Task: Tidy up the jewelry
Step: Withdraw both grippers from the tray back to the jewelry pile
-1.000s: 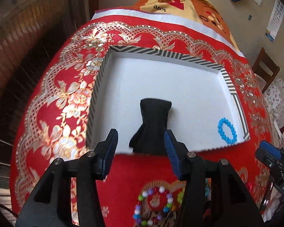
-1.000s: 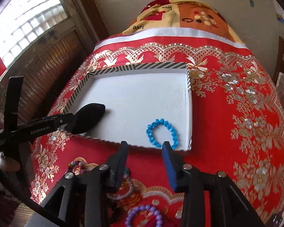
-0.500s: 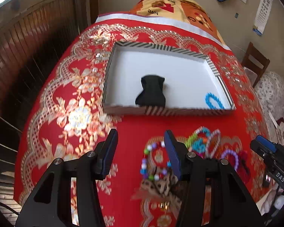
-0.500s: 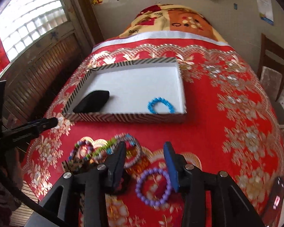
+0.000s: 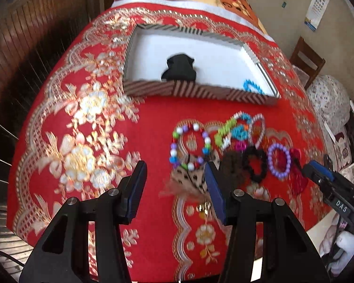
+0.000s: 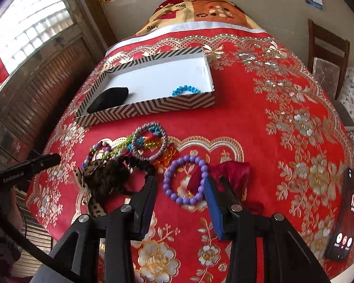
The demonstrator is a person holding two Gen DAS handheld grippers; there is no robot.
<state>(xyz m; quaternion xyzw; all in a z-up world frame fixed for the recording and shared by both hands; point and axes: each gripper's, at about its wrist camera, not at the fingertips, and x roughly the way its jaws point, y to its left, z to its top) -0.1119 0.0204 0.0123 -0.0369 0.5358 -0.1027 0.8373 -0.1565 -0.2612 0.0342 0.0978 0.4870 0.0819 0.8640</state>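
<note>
A striped box [image 5: 200,94] [image 6: 153,108] with a white floor stands on the red cloth. It holds a black hair tie [image 5: 179,67] [image 6: 109,99] and a blue bead bracelet [image 5: 252,87] [image 6: 185,89]. In front of it lies a pile of bracelets and hair ties: a multicolour bead bracelet [image 5: 188,146], a purple bead bracelet [image 5: 279,158] [image 6: 185,180], a black scrunchie [image 5: 254,162] and a leopard bow [image 5: 191,179]. My left gripper [image 5: 174,172] is open and empty above the bow. My right gripper [image 6: 180,188] is open and empty around the purple bracelet.
A red scrunchie [image 6: 226,172] lies right of the purple bracelet. A phone [image 6: 346,217] lies at the table's right edge. A wooden chair [image 6: 327,54] stands at the far right. Wooden shutters [image 6: 47,75] run along the left.
Both grippers have pulled back from the box toward the near edge of the table, bringing the pile of bracelets into view. The black hair tie and blue bracelet stay in the box.
</note>
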